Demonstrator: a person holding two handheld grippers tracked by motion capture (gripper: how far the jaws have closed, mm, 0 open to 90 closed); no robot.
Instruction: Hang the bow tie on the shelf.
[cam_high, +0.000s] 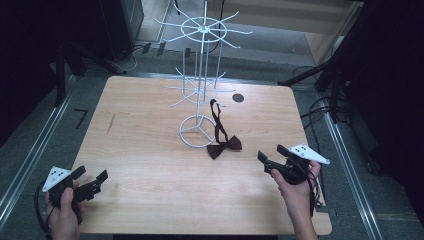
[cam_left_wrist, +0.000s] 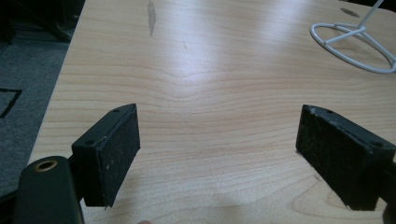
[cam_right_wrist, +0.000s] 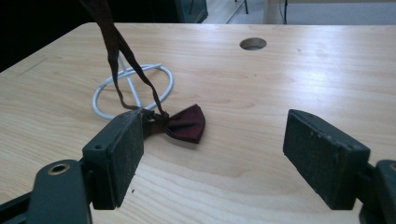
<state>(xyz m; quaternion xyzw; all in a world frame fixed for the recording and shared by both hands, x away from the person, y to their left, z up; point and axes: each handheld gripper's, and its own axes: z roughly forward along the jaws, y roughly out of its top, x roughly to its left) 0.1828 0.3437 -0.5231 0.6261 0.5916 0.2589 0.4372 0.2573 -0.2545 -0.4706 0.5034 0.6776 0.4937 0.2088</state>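
- Bow tie (cam_high: 224, 146): dark maroon, one item. I find its bow lying flat on the table (cam_high: 140, 165), just beside the base ring of the wire stand, on the ring's right in the high view. Its strap (cam_high: 216, 117) runs up from the bow and hangs on a low arm of the stand.
- Wire stand (cam_high: 201, 75): white, one item, upright. I take it as my landmark. It has a round base ring (cam_high: 198, 131), a centre pole, and two tiers of spoked arms. It stands on the far half of the table, near the middle.
- Right gripper (cam_high: 273, 157): I hold it near the stand, to the right of and nearer than the base ring, pointing toward the bow tie. Its jaws are spread apart with nothing between the pads; the bow lies just beyond them in the right gripper view (cam_right_wrist: 184, 122).
- Left gripper (cam_high: 91, 180): well apart from the stand, at the near left corner of the table. Its jaws are released and wide, with bare wood between the pads. The base ring shows far off at the upper right of the left gripper view (cam_left_wrist: 353, 44).
- Cable hole (cam_high: 238, 98): round, in the table top, just right of the stand and beyond the bow tie.
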